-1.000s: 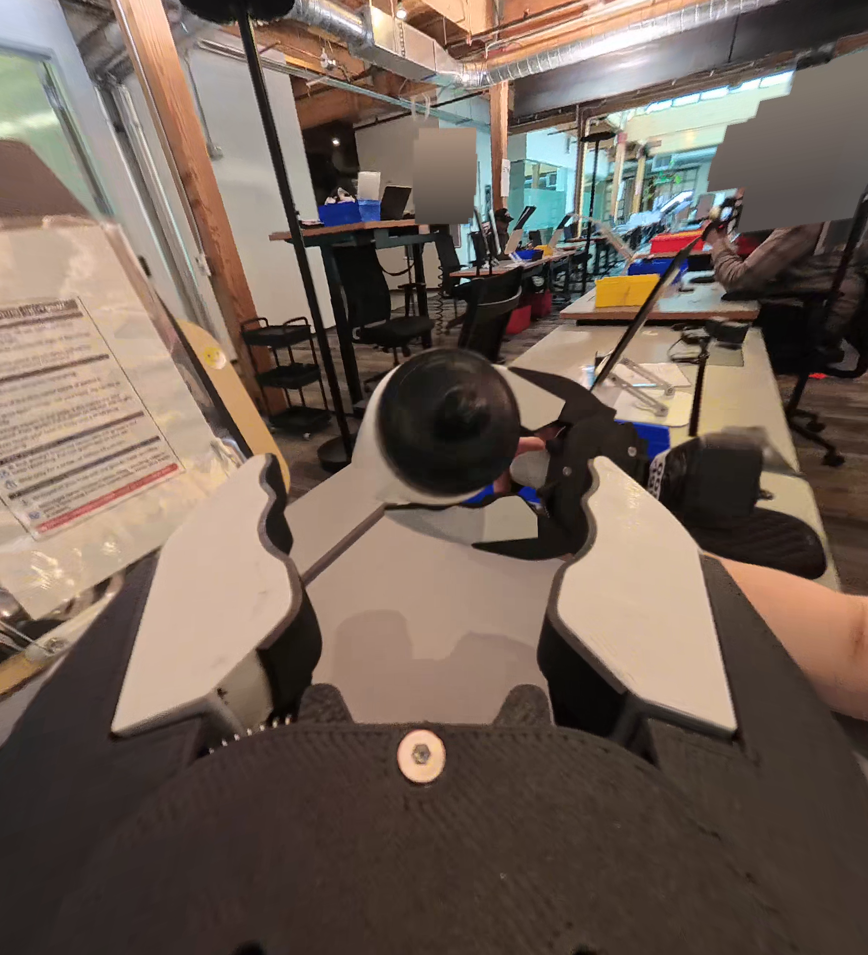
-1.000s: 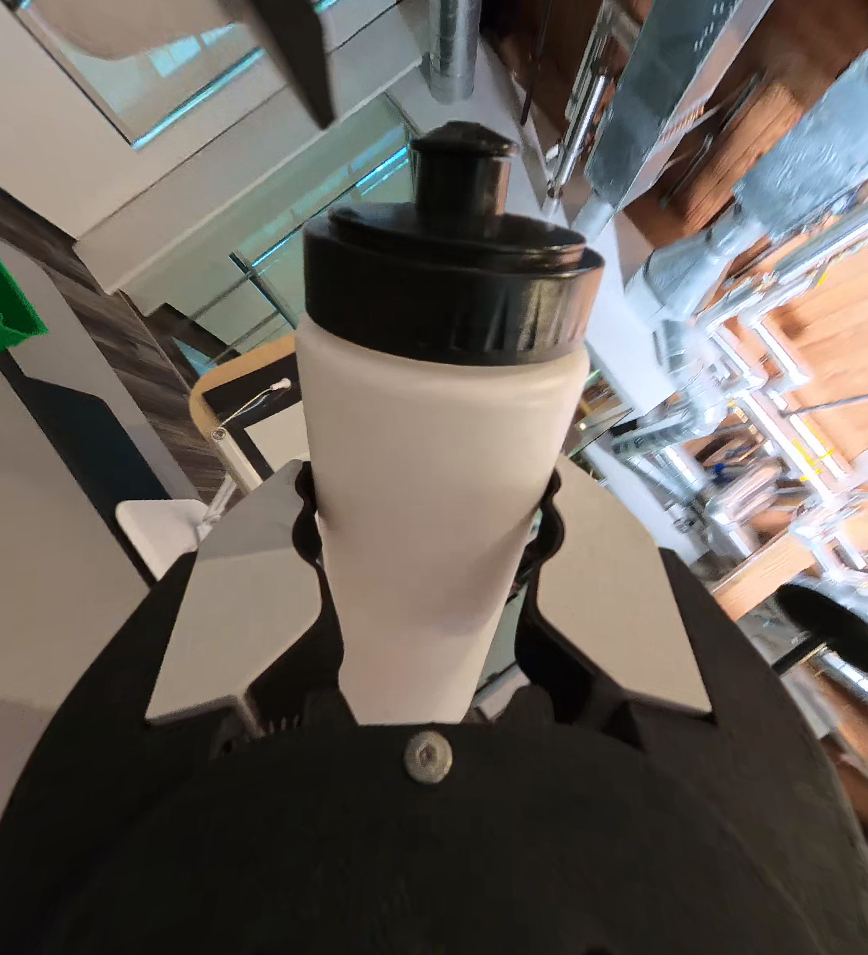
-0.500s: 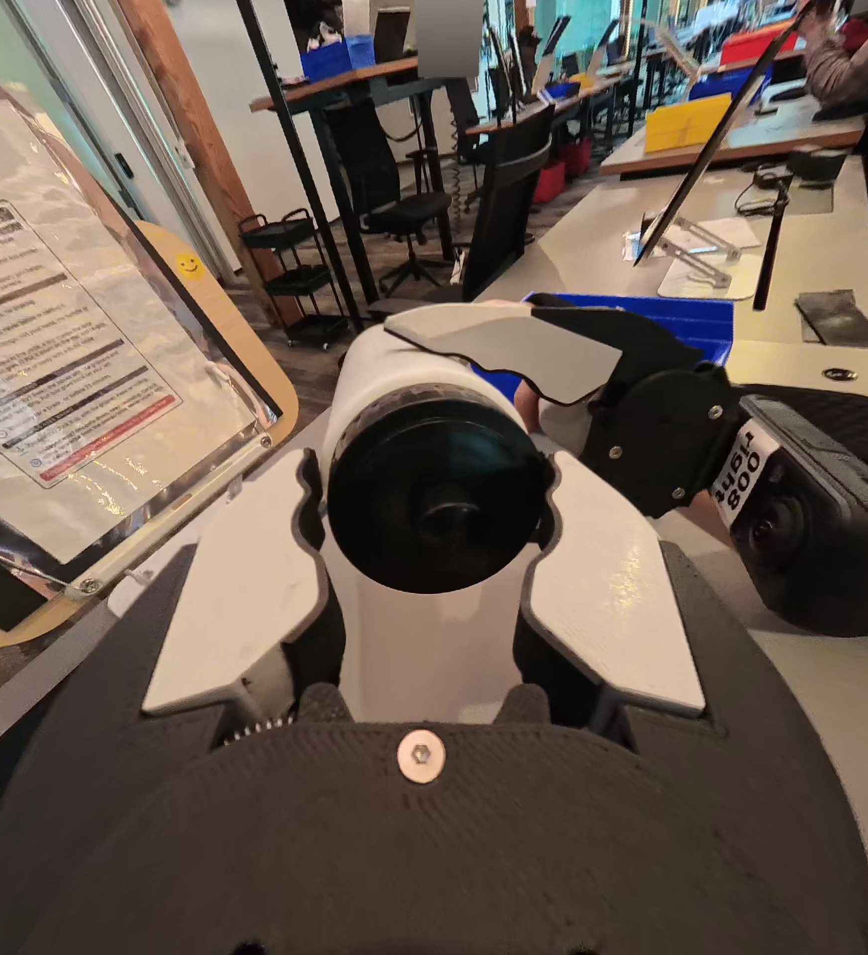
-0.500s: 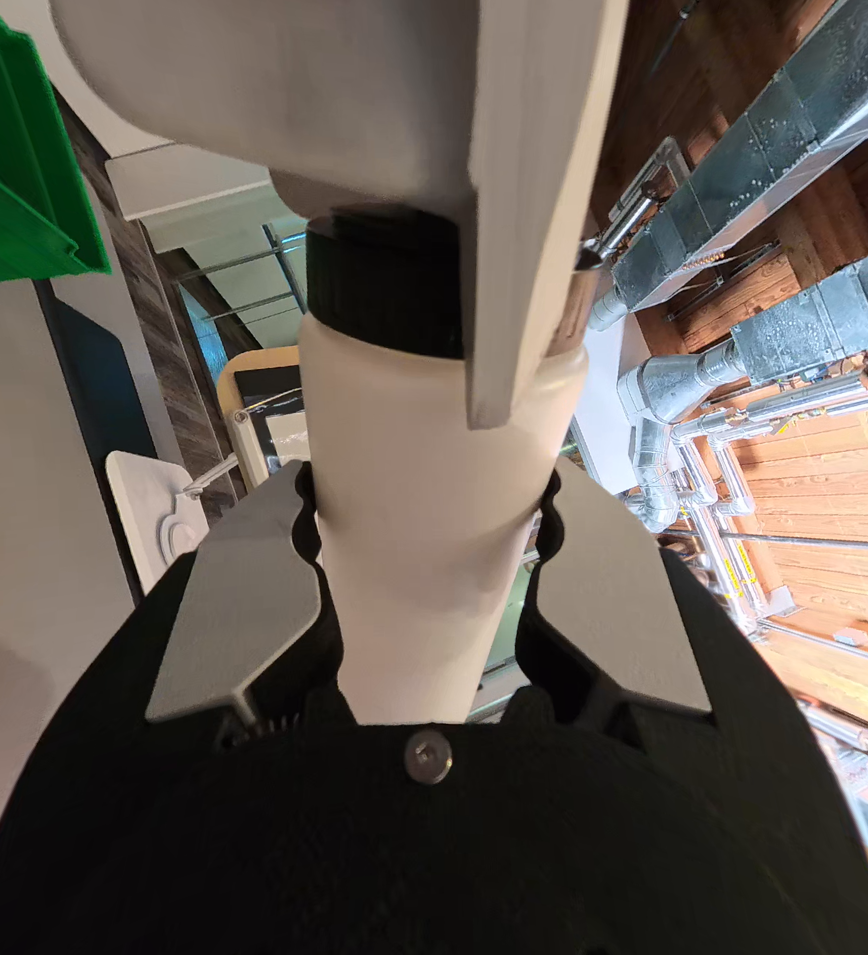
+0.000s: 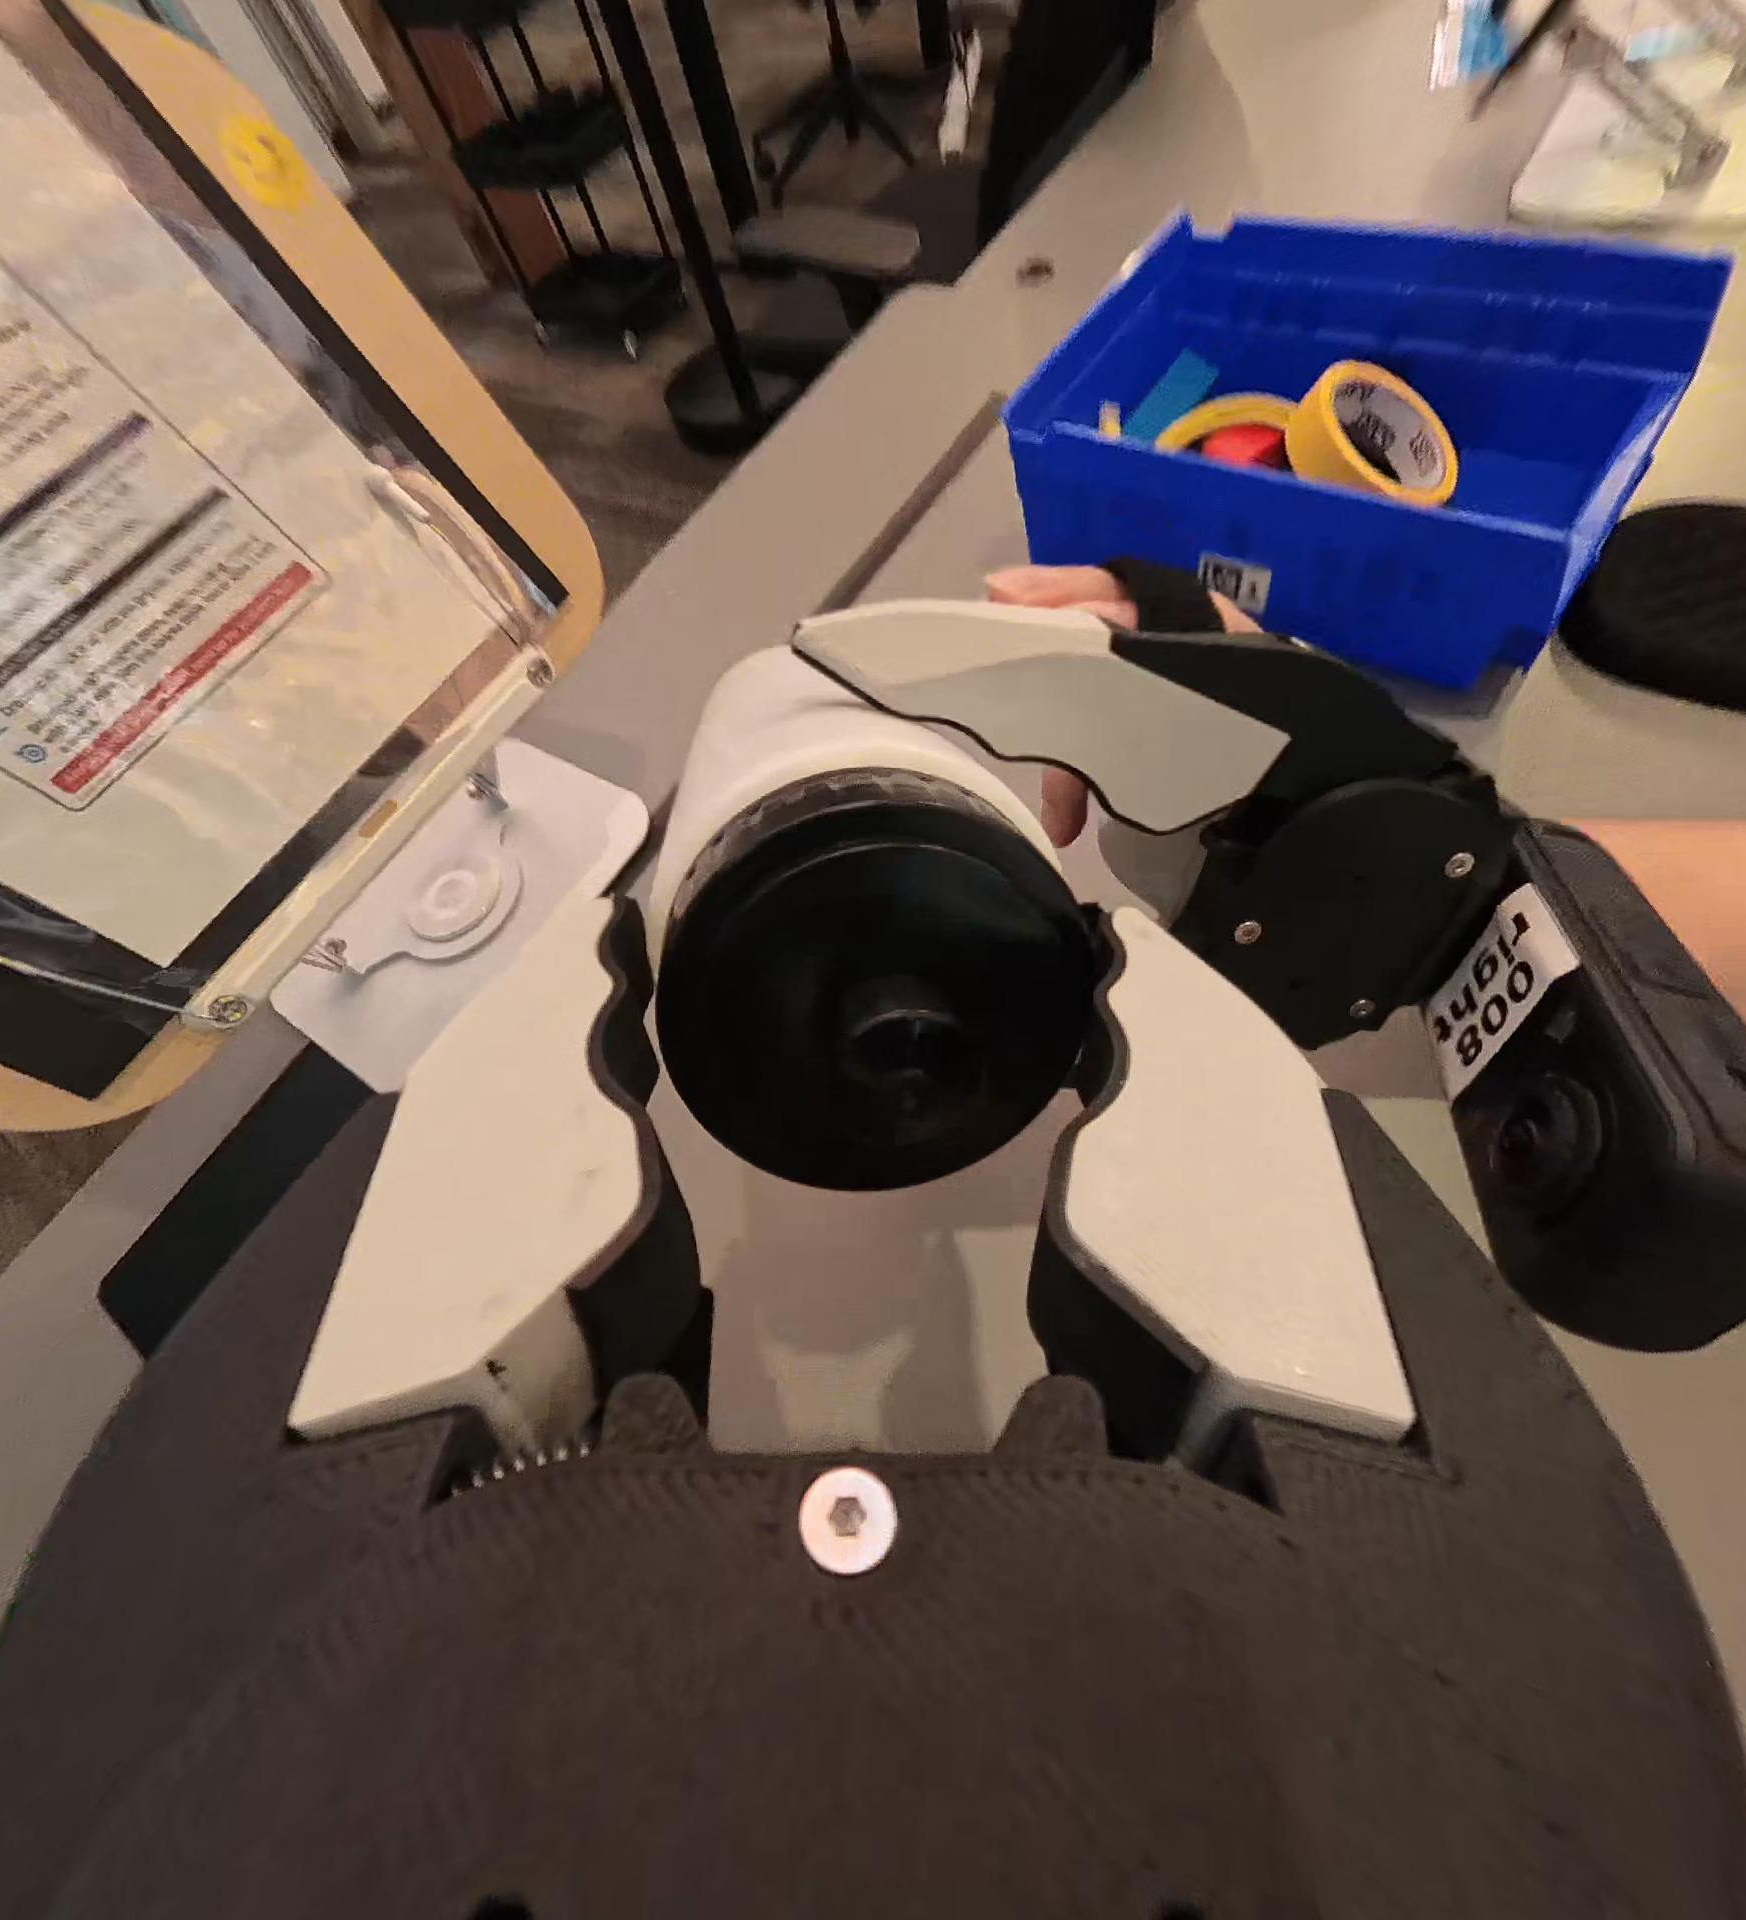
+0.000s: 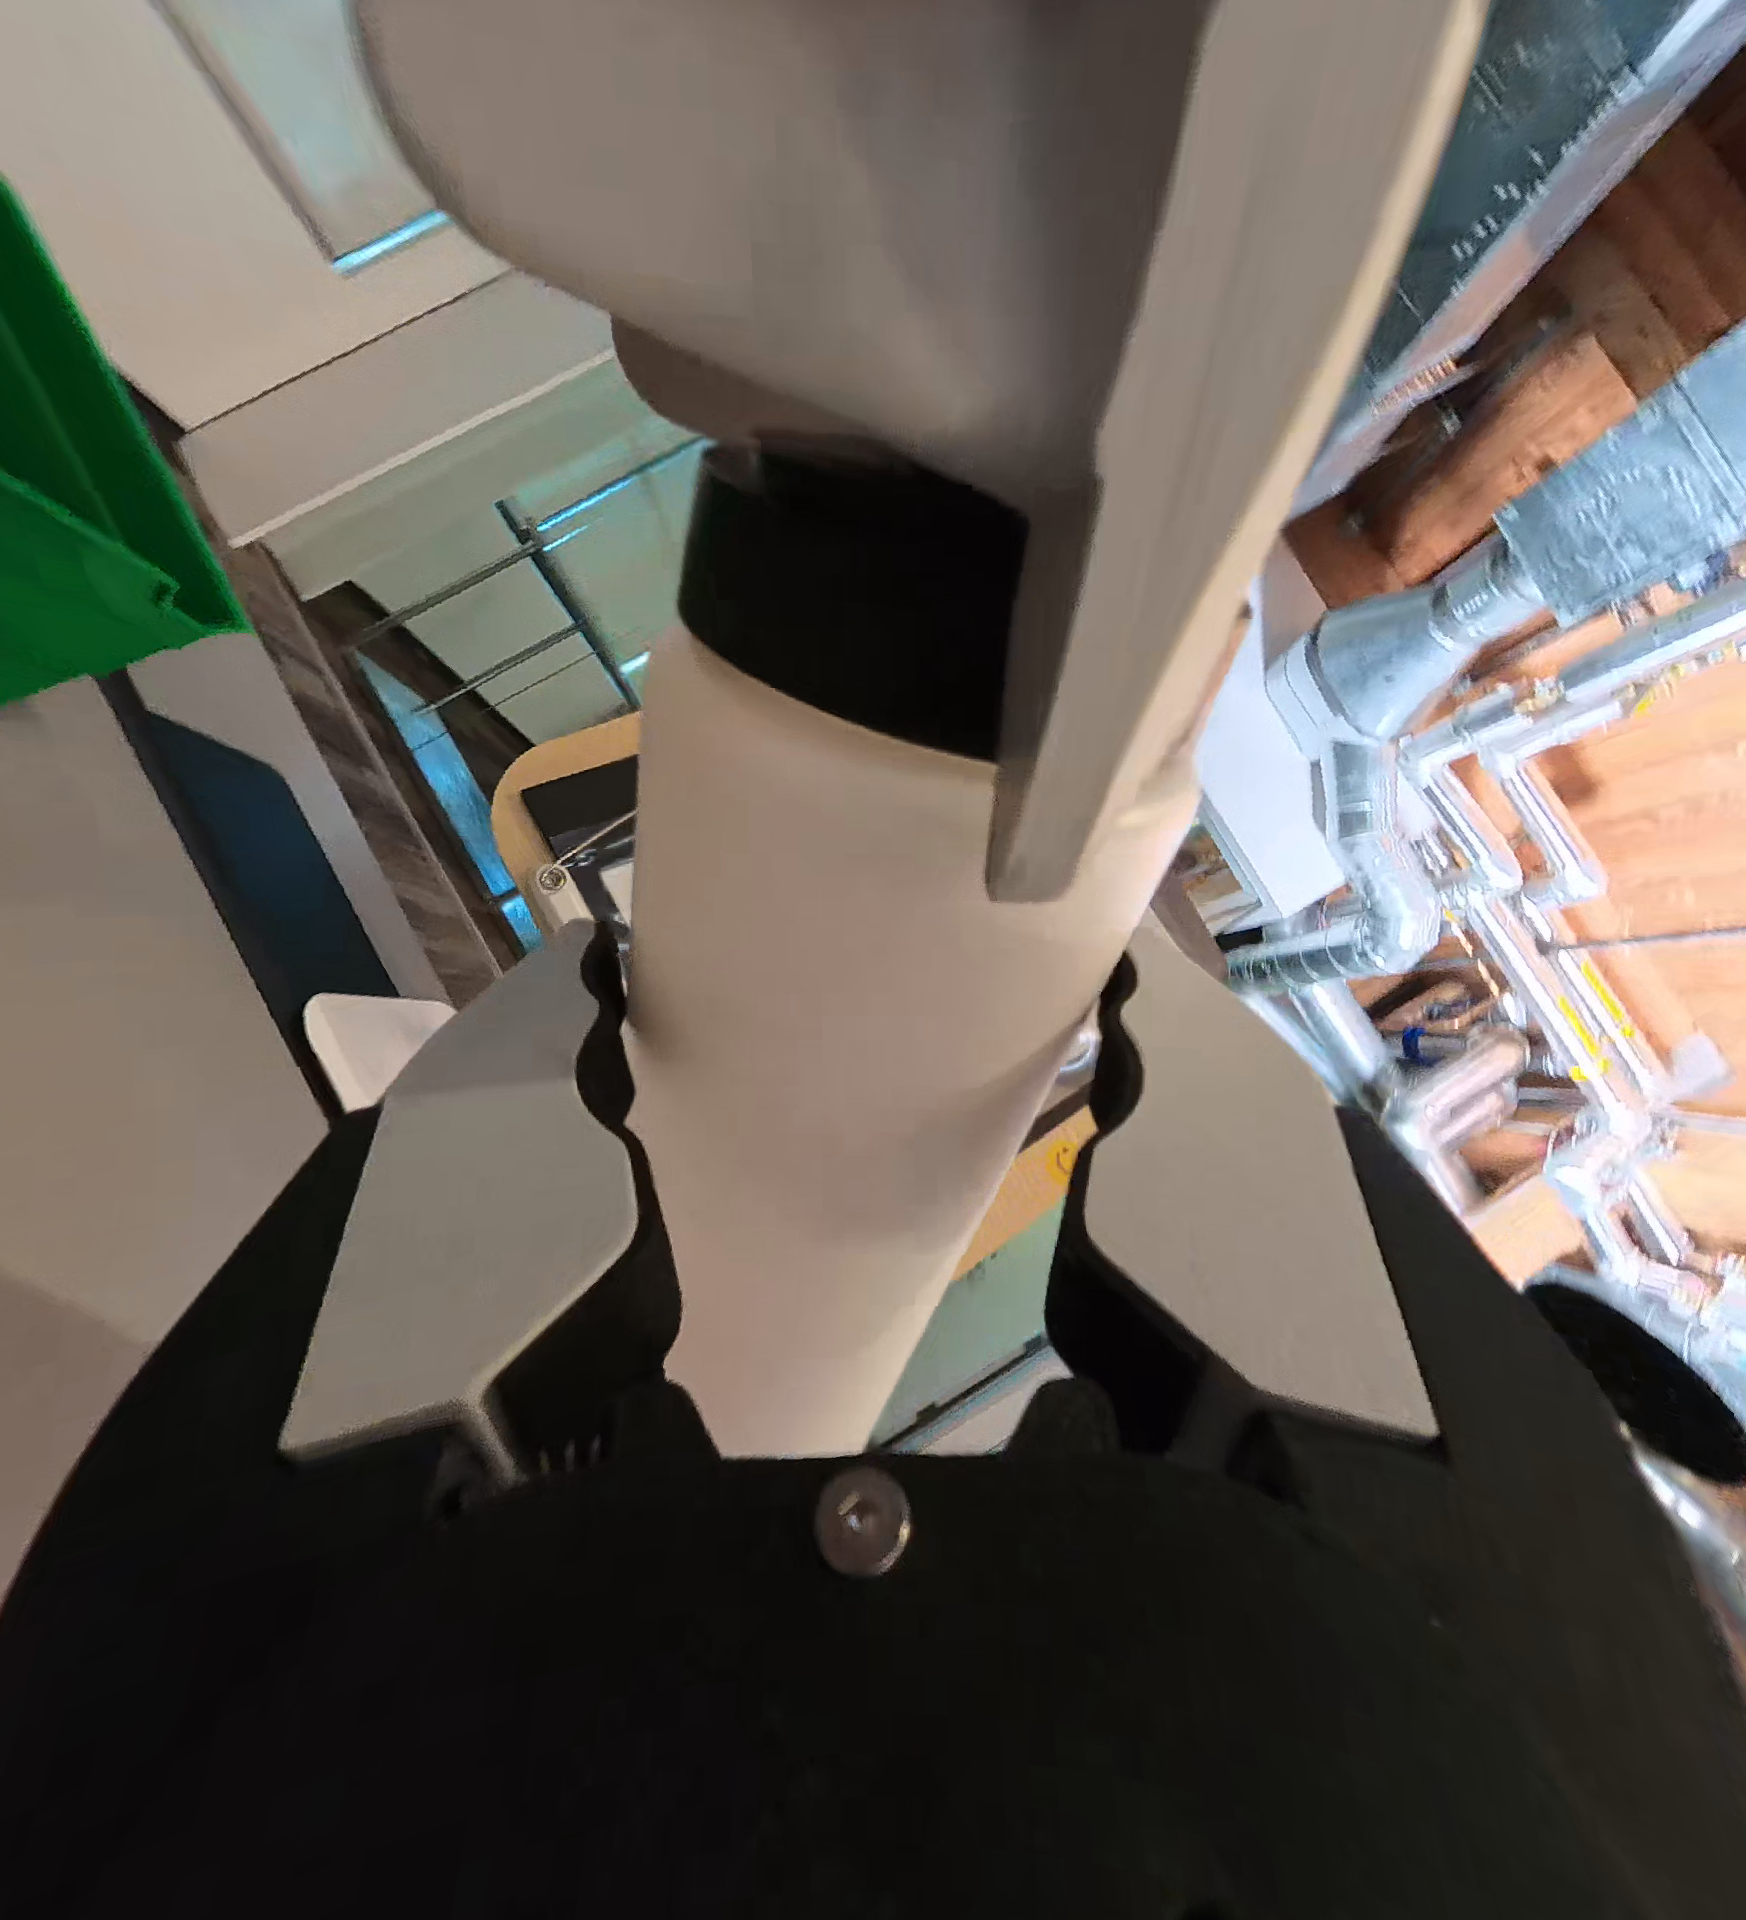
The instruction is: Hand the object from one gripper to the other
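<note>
The white bottle point(image 5: 827, 748) with its black cap point(image 5: 869, 987) lies roughly level above the grey table point(image 5: 1212, 156), cap end pointing back toward the left gripper point(image 5: 858, 997). That gripper's 2 fingers sit either side of the cap, closed in until their dark pads touch or nearly touch its rim; whether they bear real pressure cannot be told. The right gripper point(image 6: 858, 1018) reaches in from the right and is clamped on the bottle's white body, its left pad pressed to the wall, while a slight gap may show at the right pad. Both tools therefore appear to share the bottle, so the handover seems to be at its middle.

To do this step well, the left gripper should squeeze firmly on the ribbed cap before the right one lets go, since a smooth round cap can roll or slip out. The right jaws should then open fully and back away straight to the right, without dragging the bottle. A blue bin point(image 5: 1368, 499) of tape rolls sits far right, well clear.
</note>
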The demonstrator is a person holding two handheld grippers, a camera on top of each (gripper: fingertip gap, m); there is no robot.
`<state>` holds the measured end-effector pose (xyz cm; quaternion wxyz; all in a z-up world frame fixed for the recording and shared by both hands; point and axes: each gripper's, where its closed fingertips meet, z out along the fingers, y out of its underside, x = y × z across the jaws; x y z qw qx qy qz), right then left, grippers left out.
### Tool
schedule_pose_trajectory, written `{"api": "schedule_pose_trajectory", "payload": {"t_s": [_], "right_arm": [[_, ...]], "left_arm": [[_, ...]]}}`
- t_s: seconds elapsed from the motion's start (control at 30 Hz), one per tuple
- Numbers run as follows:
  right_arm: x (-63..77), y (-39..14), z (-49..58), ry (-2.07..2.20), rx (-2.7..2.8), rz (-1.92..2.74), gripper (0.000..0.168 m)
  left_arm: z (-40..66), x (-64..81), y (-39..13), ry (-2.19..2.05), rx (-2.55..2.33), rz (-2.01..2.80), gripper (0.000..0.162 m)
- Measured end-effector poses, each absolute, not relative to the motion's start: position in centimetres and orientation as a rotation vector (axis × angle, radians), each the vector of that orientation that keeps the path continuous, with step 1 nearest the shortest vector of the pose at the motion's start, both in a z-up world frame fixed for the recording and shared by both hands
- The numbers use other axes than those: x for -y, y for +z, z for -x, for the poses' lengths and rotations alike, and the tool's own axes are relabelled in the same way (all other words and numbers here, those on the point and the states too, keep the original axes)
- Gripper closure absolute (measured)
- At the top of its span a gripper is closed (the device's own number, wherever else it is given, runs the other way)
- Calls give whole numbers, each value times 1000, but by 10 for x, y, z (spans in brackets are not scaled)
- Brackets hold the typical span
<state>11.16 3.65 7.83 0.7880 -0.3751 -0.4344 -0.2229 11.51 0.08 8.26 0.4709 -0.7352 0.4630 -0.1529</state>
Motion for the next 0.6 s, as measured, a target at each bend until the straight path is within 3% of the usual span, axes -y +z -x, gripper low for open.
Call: {"api": "schedule_pose_trajectory", "payload": {"t_s": [0.33,0.6], "right_arm": [[-29,82,-106,-78,793,942,68],[-14,78,-101,865,563,897,60]], "left_arm": [[-111,-20,98,17,-1484,2268,82],[-81,-16,137,215,-1439,2490,82]]}}
